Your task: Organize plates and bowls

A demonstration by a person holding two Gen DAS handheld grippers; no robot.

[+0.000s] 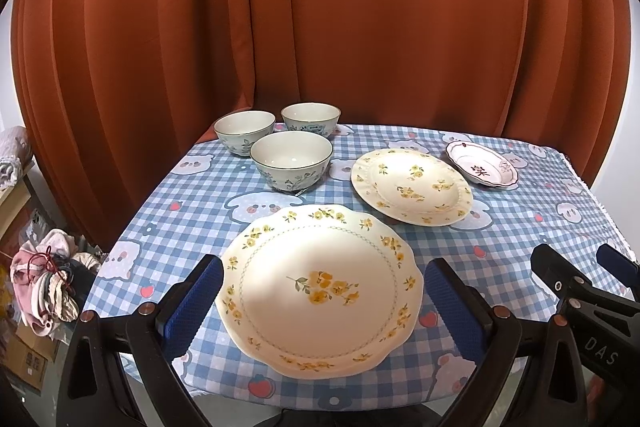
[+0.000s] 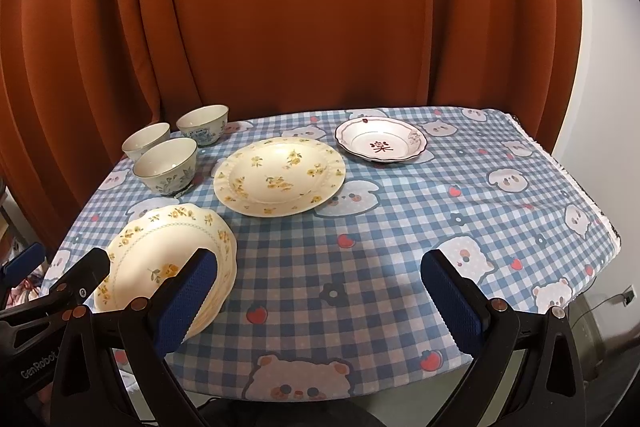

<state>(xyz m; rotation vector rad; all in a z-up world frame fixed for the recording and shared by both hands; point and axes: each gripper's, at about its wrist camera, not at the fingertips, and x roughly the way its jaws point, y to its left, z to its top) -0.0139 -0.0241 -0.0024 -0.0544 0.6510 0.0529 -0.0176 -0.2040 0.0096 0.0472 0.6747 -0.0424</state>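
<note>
Both hand-held grippers, left hand-held gripper [image 1: 320,291] and right hand-held gripper [image 2: 320,291], hover open and empty; nothing is stacked: three bowls [image 1: 291,159] at 11 o'clock, three plates [image 1: 412,187] apart.

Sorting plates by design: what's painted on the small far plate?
A dark red motif at the centre of the small plate, white with a dark scalloped rim; right wrist view shows it best.
</note>
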